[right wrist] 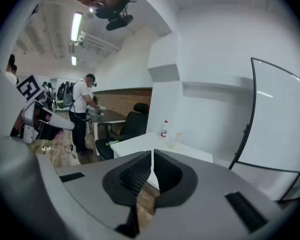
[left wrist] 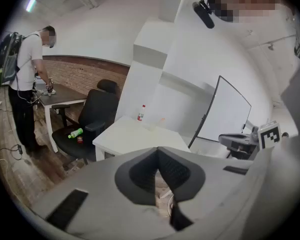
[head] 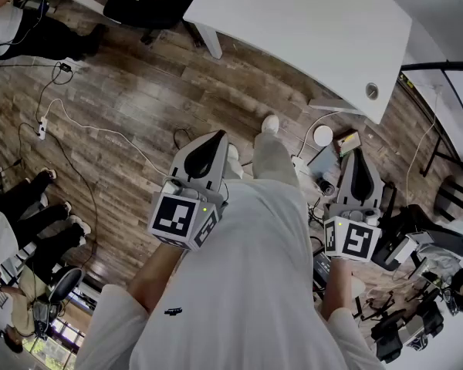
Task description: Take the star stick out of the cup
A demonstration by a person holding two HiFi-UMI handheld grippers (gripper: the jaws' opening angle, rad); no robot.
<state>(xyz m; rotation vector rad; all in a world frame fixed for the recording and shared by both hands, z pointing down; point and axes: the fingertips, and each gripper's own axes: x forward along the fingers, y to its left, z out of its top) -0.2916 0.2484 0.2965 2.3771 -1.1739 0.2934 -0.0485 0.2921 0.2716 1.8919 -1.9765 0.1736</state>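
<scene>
Nearest, the grey two-jaw right gripper has its jaws closed together on nothing. The grey left gripper is likewise closed and empty. A pale translucent cup holding the thin, reddish-tipped star stick stands on the white bench, at 1 o'clock beyond the right gripper and well apart from it.

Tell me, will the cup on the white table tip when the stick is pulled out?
Probably light: the cup looks small and translucent. It could tip, since the star stick leans against its rim. It might also slide on the smooth white table.
</scene>
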